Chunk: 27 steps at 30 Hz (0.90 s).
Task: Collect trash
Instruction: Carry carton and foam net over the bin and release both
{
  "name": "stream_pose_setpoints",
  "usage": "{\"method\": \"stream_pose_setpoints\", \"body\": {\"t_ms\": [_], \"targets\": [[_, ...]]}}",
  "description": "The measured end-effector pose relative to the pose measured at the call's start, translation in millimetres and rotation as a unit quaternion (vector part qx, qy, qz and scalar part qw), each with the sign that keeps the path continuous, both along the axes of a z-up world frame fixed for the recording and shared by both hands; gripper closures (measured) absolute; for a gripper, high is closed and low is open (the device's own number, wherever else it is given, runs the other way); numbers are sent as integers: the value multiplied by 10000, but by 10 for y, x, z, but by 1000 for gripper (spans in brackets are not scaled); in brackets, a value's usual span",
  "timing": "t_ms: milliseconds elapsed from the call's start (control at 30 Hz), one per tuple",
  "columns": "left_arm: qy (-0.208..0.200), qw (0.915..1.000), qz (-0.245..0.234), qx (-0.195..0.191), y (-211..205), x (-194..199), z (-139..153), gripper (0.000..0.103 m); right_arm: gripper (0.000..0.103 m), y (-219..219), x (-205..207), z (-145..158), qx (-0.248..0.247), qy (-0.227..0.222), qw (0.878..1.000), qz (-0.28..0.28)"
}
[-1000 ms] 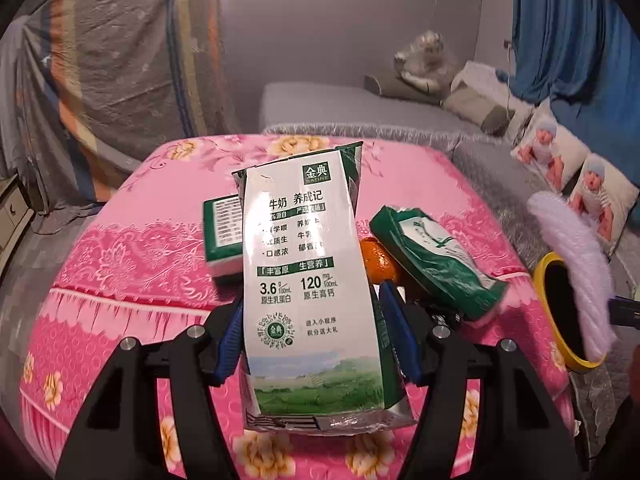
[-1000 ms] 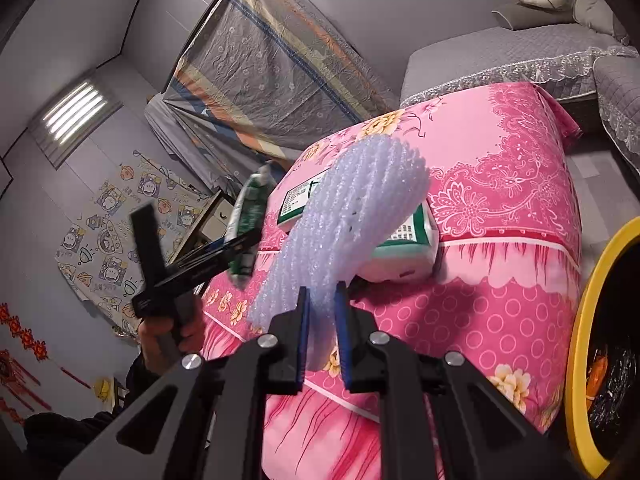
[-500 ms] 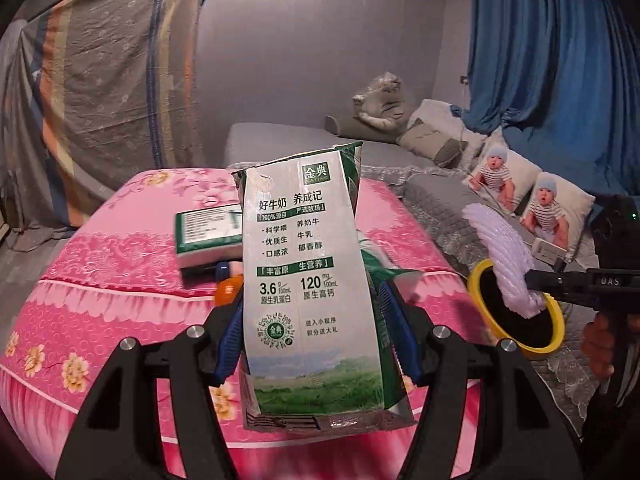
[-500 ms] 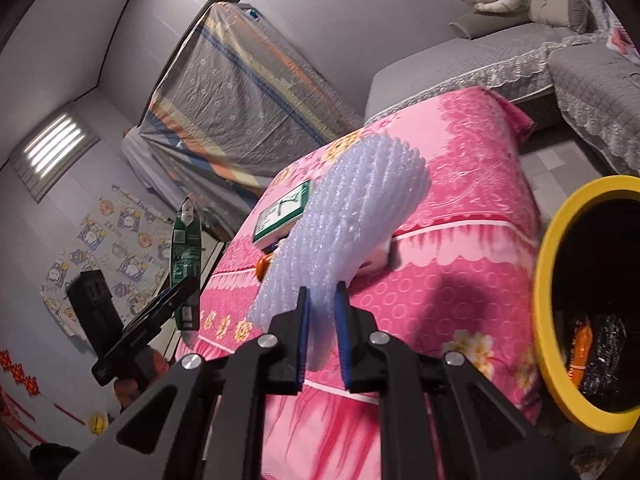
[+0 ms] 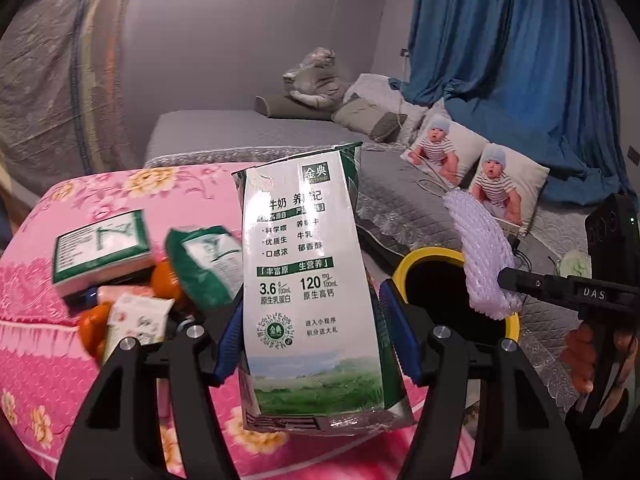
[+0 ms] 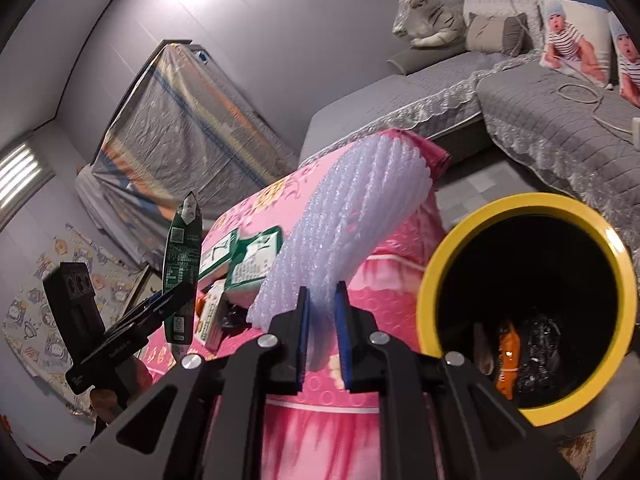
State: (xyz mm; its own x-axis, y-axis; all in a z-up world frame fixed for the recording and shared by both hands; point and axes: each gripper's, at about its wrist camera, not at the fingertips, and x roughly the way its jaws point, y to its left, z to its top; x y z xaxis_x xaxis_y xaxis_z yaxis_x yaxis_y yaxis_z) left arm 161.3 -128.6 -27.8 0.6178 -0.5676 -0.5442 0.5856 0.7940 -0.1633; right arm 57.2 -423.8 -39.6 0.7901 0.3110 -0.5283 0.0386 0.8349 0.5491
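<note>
Your left gripper (image 5: 310,330) clamps the milk carton (image 5: 312,280) upright and your right gripper (image 6: 322,336) pinches the foam sleeve (image 6: 352,216), the yellow bin (image 6: 436,276) waiting at three o'clock

Dim indoor light, ceiling glare top left in right wrist view; fisheye-bent dark edges; slight motion blur

I see the surface (image 5: 48,360) draped in a pink floral cloth. On it lie two green-and-white cartons, one flat (image 5: 102,250) and one tilted just beside it (image 5: 208,264), with oranges (image 5: 166,286) and a small white floral box (image 5: 136,326) crowded against them. The cluster sits near the surface's edge.
</note>
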Motion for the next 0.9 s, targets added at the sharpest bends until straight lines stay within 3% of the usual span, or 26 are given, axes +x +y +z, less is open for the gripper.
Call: {"method": "stream_pose_setpoints", "body": {"t_ms": [567,900], "targets": [[116,9945,-995,291,-1624,125,-296,44,91,-832,-258,-297,-518,342,9898,-1283],[348,9912,-1217,384,-2067,109,-637,43,91,-1058,-342,-572,-552,672,9828,-1628]]}}
